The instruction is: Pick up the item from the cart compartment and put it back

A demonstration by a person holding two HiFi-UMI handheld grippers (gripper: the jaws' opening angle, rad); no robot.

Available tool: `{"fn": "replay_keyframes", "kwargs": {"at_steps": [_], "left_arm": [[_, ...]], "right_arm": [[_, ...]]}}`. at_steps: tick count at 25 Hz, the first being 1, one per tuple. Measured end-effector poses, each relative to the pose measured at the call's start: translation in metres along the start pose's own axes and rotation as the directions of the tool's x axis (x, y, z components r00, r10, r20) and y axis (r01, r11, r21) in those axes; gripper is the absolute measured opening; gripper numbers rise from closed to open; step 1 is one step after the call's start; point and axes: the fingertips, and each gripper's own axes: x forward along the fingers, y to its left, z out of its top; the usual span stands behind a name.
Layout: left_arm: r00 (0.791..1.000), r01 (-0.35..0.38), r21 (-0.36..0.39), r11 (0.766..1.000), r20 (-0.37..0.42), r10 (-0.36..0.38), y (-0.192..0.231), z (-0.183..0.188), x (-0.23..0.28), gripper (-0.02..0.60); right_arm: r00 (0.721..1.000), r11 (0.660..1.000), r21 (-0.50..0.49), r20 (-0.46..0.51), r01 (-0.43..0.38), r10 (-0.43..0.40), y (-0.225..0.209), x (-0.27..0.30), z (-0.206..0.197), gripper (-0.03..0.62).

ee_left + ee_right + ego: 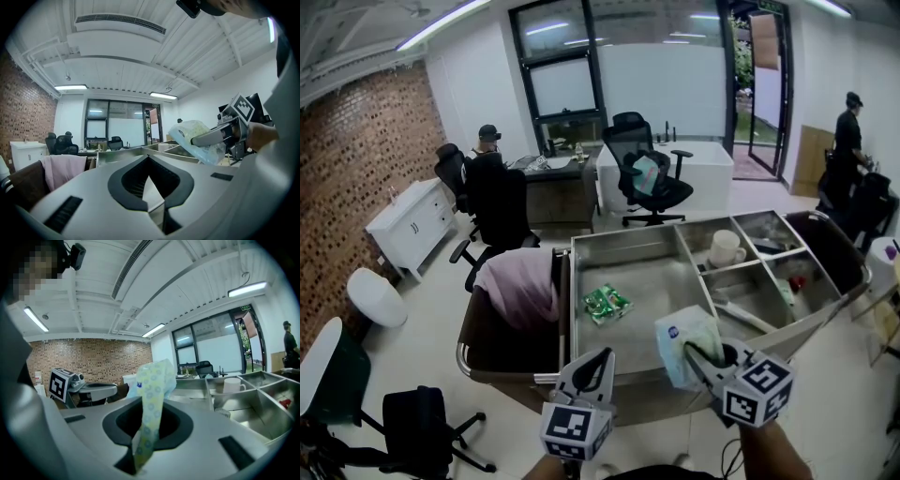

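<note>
A steel cart (pixel 623 248) with several compartments stands in front of me. My right gripper (pixel 698 356) is shut on a pale blue-and-yellow soft packet (pixel 682 336), held above the cart's near edge. In the right gripper view the packet (pixel 152 380) stands upright, pinched between the jaws of the right gripper (pixel 151 401). My left gripper (pixel 598 361) hovers beside it to the left; its tips meet with nothing between them. From the left gripper view, past my left gripper (pixel 149 158), the packet (pixel 187 133) shows in the right gripper (pixel 206 138). A green packet (pixel 607 303) lies in the large compartment.
A white mug (pixel 727 248) stands in a far right compartment, with small items in the ones beside it. A pink cloth (pixel 520 286) hangs over the brown bag on the cart's left end. Office chairs (pixel 647 173), desks and two people (pixel 848 131) are behind.
</note>
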Motion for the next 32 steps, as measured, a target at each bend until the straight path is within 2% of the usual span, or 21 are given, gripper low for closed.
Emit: {"fn": "replay_keyframes", "kwargs": {"at_steps": [14, 20, 25, 32], "left_arm": [[1.0, -0.004, -0.002, 1.0, 0.01, 0.004, 0.001, 0.001, -0.002, 0.0], [1.0, -0.01, 0.007, 1.0, 0.011, 0.01, 0.005, -0.002, -0.003, 0.0], [1.0, -0.018, -0.006, 1.0, 0.004, 0.018, 0.006, -0.004, -0.005, 0.0], [1.0, -0.02, -0.013, 1.0, 0.013, 0.02, 0.008, 0.0, -0.004, 0.0]], "right_arm": [[1.0, 1.0, -0.01, 0.012, 0.023, -0.023, -0.009, 0.007, 0.01, 0.057], [0.999, 0.997, -0.06, 0.014, 0.037, -0.036, -0.016, 0.021, 0.028, 0.057], [0.998, 0.993, -0.098, 0.003, 0.063, -0.063, -0.034, 0.038, 0.043, 0.057], [0.996, 0.993, -0.086, -0.03, 0.085, -0.088, -0.062, 0.073, 0.061, 0.057]]}}
